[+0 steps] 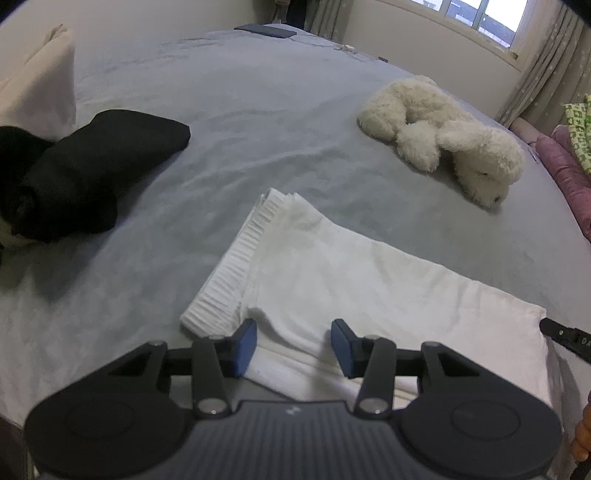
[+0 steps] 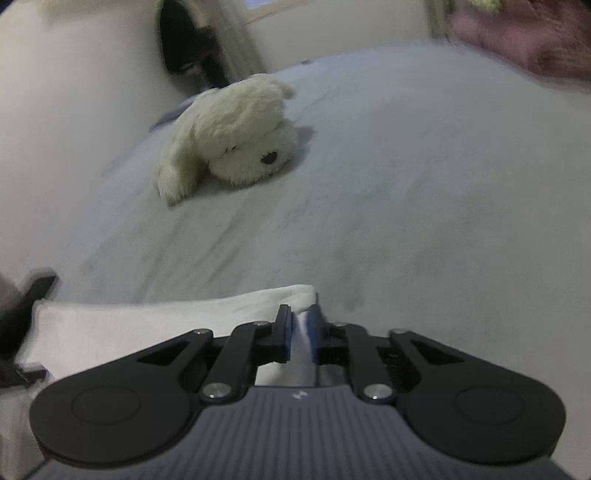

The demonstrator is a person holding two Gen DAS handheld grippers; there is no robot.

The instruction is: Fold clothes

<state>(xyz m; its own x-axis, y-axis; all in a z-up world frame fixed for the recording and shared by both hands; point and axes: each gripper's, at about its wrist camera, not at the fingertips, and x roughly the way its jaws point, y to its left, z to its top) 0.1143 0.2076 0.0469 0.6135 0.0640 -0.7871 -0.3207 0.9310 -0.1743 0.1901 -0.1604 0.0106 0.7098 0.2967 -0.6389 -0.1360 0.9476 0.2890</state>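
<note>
Working across the bed (image 1: 258,110) from its left edge, I am seeing a cream pillow (image 1: 40,81) lying against that edge, and just beside it a dark folded garment (image 1: 103,162) resting on the grey sheet, its near end touching something black and white that I cannot make out. Toward the middle of the near edge, the white garment (image 1: 332,266) is lying flat, its ribbed band (image 1: 229,266) facing the left edge and its body stretching toward the right edge. My left gripper (image 1: 293,341) is hovering over the near fold of this garment, jaws standing wide apart, blue pads (image 1: 245,343) clear of the cloth and holding nothing. Further in, toward the far right corner, a cream plush dog (image 1: 443,140) is lying on its side, well apart from the white garment. At the right end of the white garment, my right gripper (image 2: 301,338) is closing narrowly on a corner of the white cloth (image 2: 147,325), a strip of fabric showing pinched between the pads. The right wrist view is blurring, so finer detail of that grip is not readable. Pink bedding (image 1: 565,173) is sitting beyond the right edge of the bed, with a green patterned item above it. A window (image 1: 476,14) is showing past the far right corner, curtains hanging beside it.
</note>
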